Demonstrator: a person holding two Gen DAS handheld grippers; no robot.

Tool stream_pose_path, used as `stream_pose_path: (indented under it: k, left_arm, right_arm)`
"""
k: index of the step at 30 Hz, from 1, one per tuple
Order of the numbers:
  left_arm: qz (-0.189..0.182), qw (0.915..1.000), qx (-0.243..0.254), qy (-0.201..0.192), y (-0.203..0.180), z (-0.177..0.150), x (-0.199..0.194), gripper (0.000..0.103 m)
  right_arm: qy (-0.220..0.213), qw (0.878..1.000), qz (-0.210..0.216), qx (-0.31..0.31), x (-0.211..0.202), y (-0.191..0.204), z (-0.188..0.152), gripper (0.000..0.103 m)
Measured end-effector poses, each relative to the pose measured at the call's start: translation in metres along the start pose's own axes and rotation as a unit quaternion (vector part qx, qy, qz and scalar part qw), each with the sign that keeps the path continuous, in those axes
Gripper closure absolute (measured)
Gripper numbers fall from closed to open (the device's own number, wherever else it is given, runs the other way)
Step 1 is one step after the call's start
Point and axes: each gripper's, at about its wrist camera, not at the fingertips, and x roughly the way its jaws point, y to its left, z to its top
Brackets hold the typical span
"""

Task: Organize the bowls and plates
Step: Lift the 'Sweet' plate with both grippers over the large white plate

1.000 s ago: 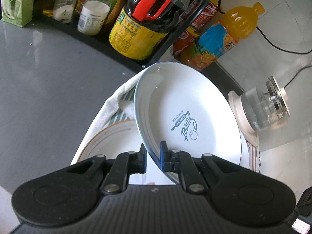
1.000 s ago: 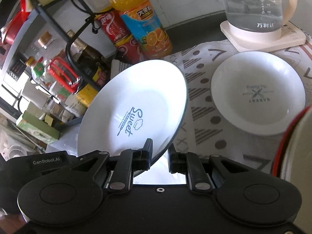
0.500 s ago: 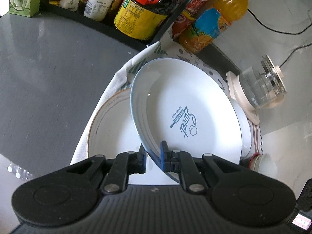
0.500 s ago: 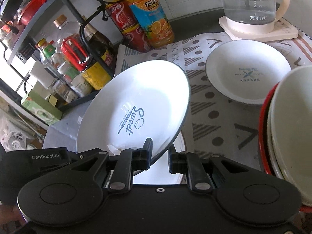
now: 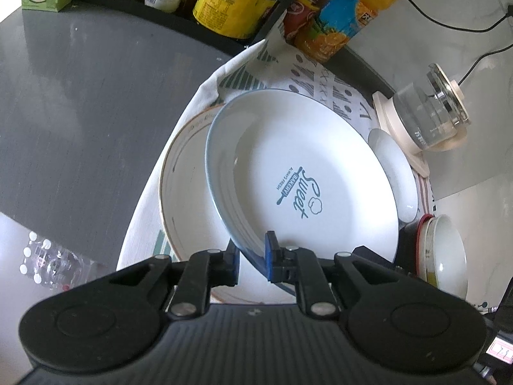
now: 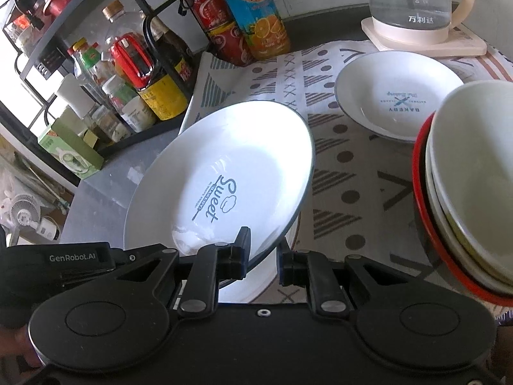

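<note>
A white "Sweet" plate [image 5: 298, 173] with a blue rim is held tilted above a larger gold-rimmed plate [image 5: 186, 192] on the patterned cloth. My left gripper [image 5: 251, 256] is shut on its near rim. In the right wrist view the same plate [image 6: 224, 173] sits between the fingers of my right gripper [image 6: 263, 256], whose jaws stand slightly apart around its rim. A white "Bakery" plate [image 6: 397, 96] lies on the cloth further right. A stack of bowls [image 6: 468, 186], red outermost, stands at the right edge.
A glass kettle [image 6: 416, 6] on a cream base stands at the back right. Orange juice bottle [image 6: 256, 16] and red cans stand behind the cloth. A black rack with bottles and jars [image 6: 134, 73] lines the left back. Grey counter [image 5: 80, 96] lies left.
Both grippers have pulled back and lowered the Sweet plate over the gold-rimmed plate. The bowl stack has come into view at the right.
</note>
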Motion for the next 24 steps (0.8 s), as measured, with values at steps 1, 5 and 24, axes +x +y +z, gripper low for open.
stream_pose_path:
  k: [1, 5, 24]
  left_arm:
    - [0.000, 1.0000, 0.000, 0.001, 0.001, -0.001, 0.000, 0.090]
    - [0.000, 1.0000, -0.003, 0.008, 0.004, -0.006, 0.003, 0.089]
    - [0.023, 0.9991, -0.014, 0.033, 0.008, -0.004, 0.010, 0.087]
  right_arm:
    - [0.001, 1.000, -0.002, -0.002, 0.000, 0.001, 0.000, 0.088]
    - [0.007, 1.000, -0.004, -0.004, 0.000, -0.001, -0.003, 0.088]
    - [0.034, 0.999, -0.009, 0.018, 0.006, -0.002, -0.009, 0.088]
